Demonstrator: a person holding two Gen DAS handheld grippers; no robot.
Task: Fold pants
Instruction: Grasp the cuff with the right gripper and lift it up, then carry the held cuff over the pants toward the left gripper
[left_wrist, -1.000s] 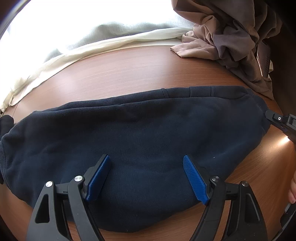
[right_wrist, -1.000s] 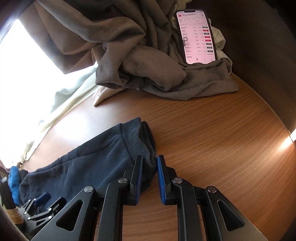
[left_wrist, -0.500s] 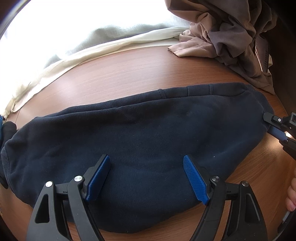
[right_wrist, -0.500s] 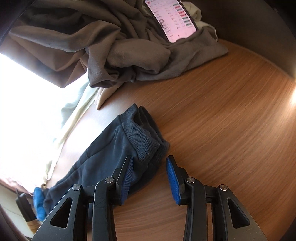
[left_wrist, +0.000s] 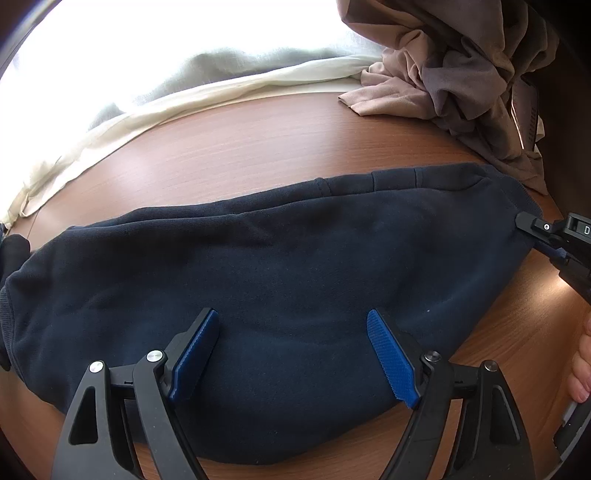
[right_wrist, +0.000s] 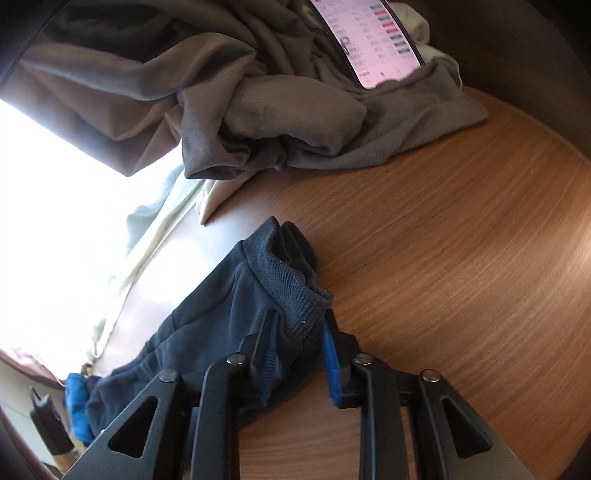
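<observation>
Here the navy pants (left_wrist: 280, 266) lie under the left gripper's (left_wrist: 293, 354) spread jaws, their ribbed end between the right gripper's (right_wrist: 297, 354) parted jaws.

Phone (right_wrist: 373, 40) top cut by edge; pants (left_wrist: 277, 273) left end cropped.

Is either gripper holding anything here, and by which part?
The right gripper straddles the ribbed end of the navy pants, but whether it has closed on it cannot be told. The left gripper is open above the pants, holding nothing.
</observation>
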